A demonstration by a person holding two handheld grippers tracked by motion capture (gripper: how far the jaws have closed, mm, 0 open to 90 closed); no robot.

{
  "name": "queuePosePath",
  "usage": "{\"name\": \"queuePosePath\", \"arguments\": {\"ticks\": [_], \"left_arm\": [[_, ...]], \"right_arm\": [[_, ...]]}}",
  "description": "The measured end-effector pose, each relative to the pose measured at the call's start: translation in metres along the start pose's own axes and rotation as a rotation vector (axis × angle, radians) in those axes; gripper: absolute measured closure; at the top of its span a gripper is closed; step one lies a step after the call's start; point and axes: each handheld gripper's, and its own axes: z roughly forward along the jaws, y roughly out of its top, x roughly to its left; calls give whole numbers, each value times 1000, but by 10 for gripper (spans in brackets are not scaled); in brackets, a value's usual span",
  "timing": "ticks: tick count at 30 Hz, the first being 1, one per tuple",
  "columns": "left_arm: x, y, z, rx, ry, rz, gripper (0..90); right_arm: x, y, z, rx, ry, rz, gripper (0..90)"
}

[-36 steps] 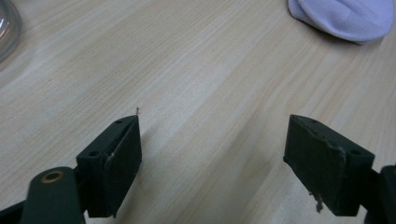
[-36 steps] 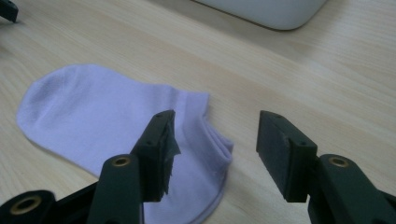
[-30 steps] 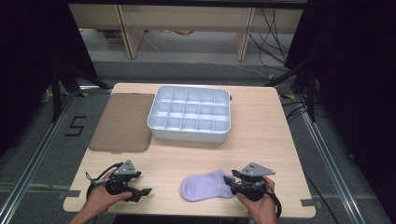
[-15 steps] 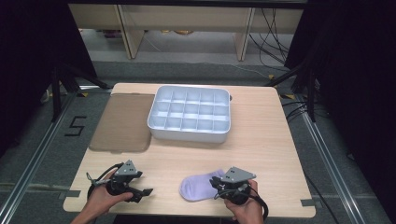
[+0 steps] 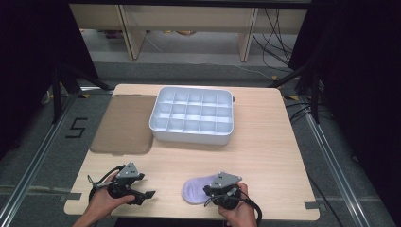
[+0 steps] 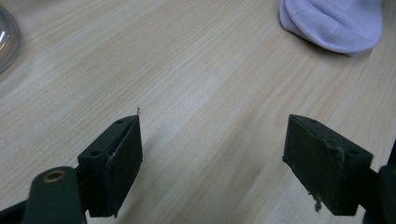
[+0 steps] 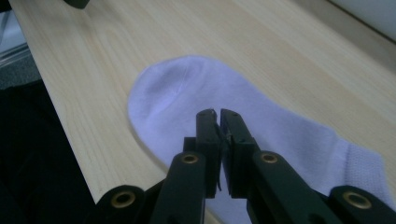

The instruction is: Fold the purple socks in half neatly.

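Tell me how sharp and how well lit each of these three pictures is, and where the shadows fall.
High view: evenly lit table, dark surroundings, slightly soft. Left gripper view: wood grain crisp, the open left gripper casts a soft shadow beneath; sock a little soft. Right gripper view: the shut right gripper is fairly sharp above the sock, far corner blurred, left edge falls into darkness.

Sock (image 5: 196,190) before tray (image 5: 192,115).

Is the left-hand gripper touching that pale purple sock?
Apart. In the left gripper view the left gripper stands open over bare table, and the sock lies well beyond its jaws, with wood grain plainly between them.
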Motion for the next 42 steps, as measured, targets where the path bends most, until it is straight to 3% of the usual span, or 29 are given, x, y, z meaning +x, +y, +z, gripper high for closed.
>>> {"name": "queuePosePath", "arguments": {"ticks": [6,12,14,17,18,19,24,26,27,28,29,33,34,38,41,42], "left_arm": [[1,0,0,-9,7,1,190],[-1,1,2,-21,11,-19,190],[-1,1,2,-28,5,-33,190],[1,1,2,-4,6,-5,189],[-1,1,4,-32,5,-36,189],[0,2,2,-8,3,-12,189],[-1,1,3,-23,1,-27,189],[1,2,1,-8,-2,-5,189],[-1,2,2,-29,0,-33,189],[-1,2,2,-29,0,-33,188],[1,2,0,-6,0,-8,188],[0,2,2,-28,-1,-29,188],[1,2,1,-16,1,-8,188],[-3,2,3,-33,-9,-38,188],[-3,3,4,-31,-13,-30,188],[-3,3,4,-31,-16,-30,188]], "right_arm": [[3,-1,7,30,0,3,870],[5,-3,16,54,-9,-31,878],[4,-1,19,45,14,-55,881],[7,2,22,50,12,-56,885],[11,6,26,45,17,-61,887],[12,8,27,61,29,-67,887],[19,13,34,45,43,-71,889],[23,18,38,53,53,-69,890],[24,19,41,45,64,-86,890],[26,20,43,37,58,-95,891],[26,20,43,37,58,-95,891],[30,24,47,36,76,-105,892],[31,25,48,33,82,-104,892],[35,29,51,38,74,-109,893],[37,31,55,30,87,-126,893],[39,32,55,34,93,-111,893]]}}
